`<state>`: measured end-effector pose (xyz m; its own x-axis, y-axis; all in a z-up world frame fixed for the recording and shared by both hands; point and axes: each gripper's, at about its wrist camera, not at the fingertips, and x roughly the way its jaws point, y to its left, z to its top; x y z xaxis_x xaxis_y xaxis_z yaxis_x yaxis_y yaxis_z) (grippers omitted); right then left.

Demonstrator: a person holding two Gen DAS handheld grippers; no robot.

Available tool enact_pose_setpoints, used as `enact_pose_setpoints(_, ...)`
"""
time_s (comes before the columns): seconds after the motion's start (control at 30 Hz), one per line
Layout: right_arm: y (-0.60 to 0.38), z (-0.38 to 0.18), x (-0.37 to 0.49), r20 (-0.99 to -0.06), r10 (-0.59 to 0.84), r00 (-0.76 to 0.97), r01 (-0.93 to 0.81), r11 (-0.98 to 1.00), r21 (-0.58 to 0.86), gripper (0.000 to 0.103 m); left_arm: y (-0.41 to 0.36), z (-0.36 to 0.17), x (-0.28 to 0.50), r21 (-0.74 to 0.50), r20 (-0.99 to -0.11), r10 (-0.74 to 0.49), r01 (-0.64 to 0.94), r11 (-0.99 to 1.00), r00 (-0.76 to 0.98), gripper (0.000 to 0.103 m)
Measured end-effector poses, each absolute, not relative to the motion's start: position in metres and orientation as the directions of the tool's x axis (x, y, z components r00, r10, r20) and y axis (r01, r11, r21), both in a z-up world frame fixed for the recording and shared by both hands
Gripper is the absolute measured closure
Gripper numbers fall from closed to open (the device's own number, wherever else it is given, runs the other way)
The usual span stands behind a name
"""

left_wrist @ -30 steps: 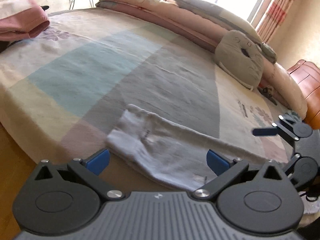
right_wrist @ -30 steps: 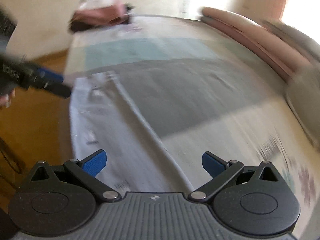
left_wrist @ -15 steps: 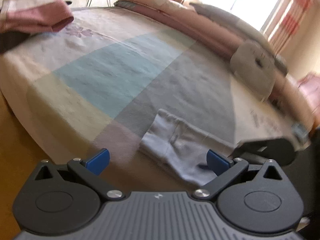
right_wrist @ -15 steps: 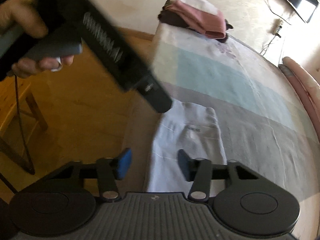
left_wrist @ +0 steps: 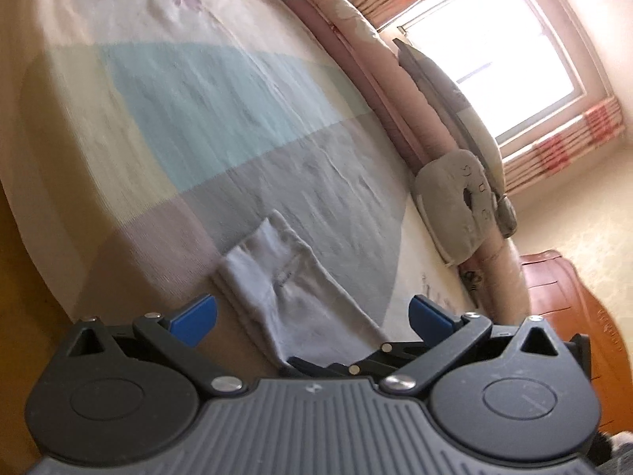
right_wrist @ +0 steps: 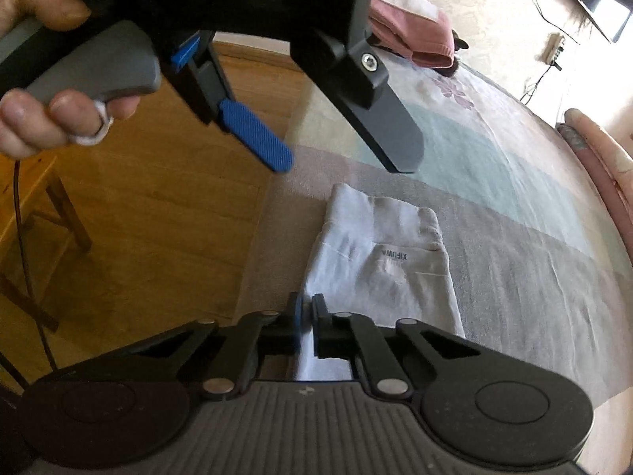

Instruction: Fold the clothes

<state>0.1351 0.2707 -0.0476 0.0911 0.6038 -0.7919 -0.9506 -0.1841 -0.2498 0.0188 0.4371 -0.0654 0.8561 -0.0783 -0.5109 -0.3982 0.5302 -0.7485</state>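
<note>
A pale white folded garment (right_wrist: 379, 261) with a small printed label lies lengthwise near the bed's edge; in the left wrist view the garment (left_wrist: 289, 289) runs down between my open fingers. My right gripper (right_wrist: 304, 308) has its jaws closing tight, pads pinching the garment's near left edge. My left gripper (left_wrist: 312, 312) is open with nothing between its blue pads. From the right wrist view, the left gripper (right_wrist: 344, 164) hovers above the garment's far end, held by a hand (right_wrist: 47, 118). Part of the right gripper's linkage (left_wrist: 379, 350) shows low in the left view.
The bedspread (left_wrist: 198, 91) has blue, grey and cream panels. A stack of pink folded clothes (right_wrist: 411, 35) sits at the far corner. Pillows (left_wrist: 455, 198) and a rolled quilt line the far side. Wooden floor (right_wrist: 138, 217), a stool (right_wrist: 31, 206) and a wooden cabinet (left_wrist: 561, 304) flank the bed.
My right gripper went from wide open to shut on the garment's near edge after swinging to face along it. My left gripper rolled and moved in over the garment, still open.
</note>
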Motion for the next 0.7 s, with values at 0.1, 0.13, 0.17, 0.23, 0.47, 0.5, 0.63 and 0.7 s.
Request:
enact_pose_setpoints(0.1,0.268,-0.044,0.137,-0.788,0.610,0.086,-0.958,-0.166,-0.233,0.099,0.437,-0.074,0.022,-0.792,-0.487,-0.110,-0.385,0.473,0.866,0.001)
enact_pose_setpoints(0.13,0.267,-0.043,0.138,-0.785,0.614,0.085,-0.960,-0.161,-0.230,0.099,0.437,-0.077,0.024,-0.806,-0.479,-0.119,-0.381,0.453,0.870,0.001)
enact_pose_setpoints(0.17,0.266,-0.041,0.138,-0.782,0.617,0.086,-0.961,-0.156,-0.229,0.099,0.437,-0.081,0.025,-0.820,-0.469,-0.129,-0.377,0.431,0.874,0.001)
enact_pose_setpoints(0.23,0.264,-0.038,0.140,-0.778,0.622,0.088,-0.963,-0.146,-0.225,0.099,0.438,-0.088,0.029,-0.846,-0.450,-0.147,-0.368,0.387,0.881,0.001)
enact_pose_setpoints(0.47,0.271,-0.031,0.153,-0.766,0.638,0.082,-0.976,-0.102,-0.190,0.099,0.435,-0.113,0.051,-0.901,-0.408,-0.231,-0.349,0.259,0.883,0.001)
enact_pose_setpoints(0.5,0.271,-0.031,0.154,-0.765,0.639,0.081,-0.978,-0.098,-0.185,0.099,0.435,-0.117,0.054,-0.904,-0.405,-0.239,-0.348,0.247,0.883,0.001)
enact_pose_setpoints(0.63,0.270,-0.029,0.157,-0.765,0.641,0.065,-0.984,-0.088,-0.157,0.099,0.438,-0.126,0.063,-0.912,-0.387,-0.217,-0.339,0.230,0.896,0.001)
enact_pose_setpoints(0.7,0.268,-0.029,0.157,-0.765,0.641,0.054,-0.986,-0.086,-0.141,0.099,0.442,-0.127,0.066,-0.914,-0.379,-0.185,-0.335,0.229,0.907,0.001)
